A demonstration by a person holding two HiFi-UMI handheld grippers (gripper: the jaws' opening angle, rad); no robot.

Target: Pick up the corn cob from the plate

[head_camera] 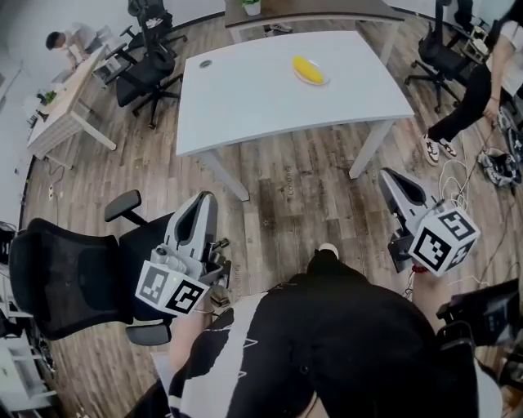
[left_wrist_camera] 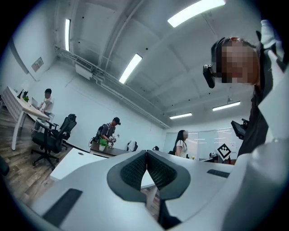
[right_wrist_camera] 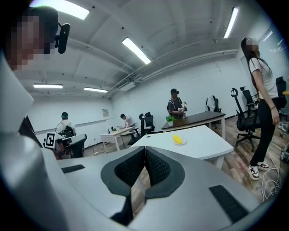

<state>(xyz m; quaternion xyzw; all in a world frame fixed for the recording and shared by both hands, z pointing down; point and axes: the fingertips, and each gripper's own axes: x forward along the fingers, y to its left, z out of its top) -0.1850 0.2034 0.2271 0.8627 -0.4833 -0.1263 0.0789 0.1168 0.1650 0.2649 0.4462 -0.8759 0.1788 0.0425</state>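
Note:
A yellow corn cob (head_camera: 308,68) lies on a small plate (head_camera: 323,80) on the far right part of the white table (head_camera: 253,98). The right gripper view shows the same corn cob (right_wrist_camera: 179,140) far ahead on the table (right_wrist_camera: 198,144). My left gripper (head_camera: 203,207) is held near my body at the lower left, jaws shut and empty. My right gripper (head_camera: 391,181) hangs at the right, well short of the table, also shut with nothing in it. In their own views the left gripper (left_wrist_camera: 146,155) and the right gripper (right_wrist_camera: 145,151) show pads pressed together.
A black office chair (head_camera: 65,277) stands close at my lower left. More chairs (head_camera: 151,69) are beyond the table's left end. A person (head_camera: 478,90) sits at the right, with cables (head_camera: 466,175) on the wood floor. A dark desk (head_camera: 310,10) lies behind the table.

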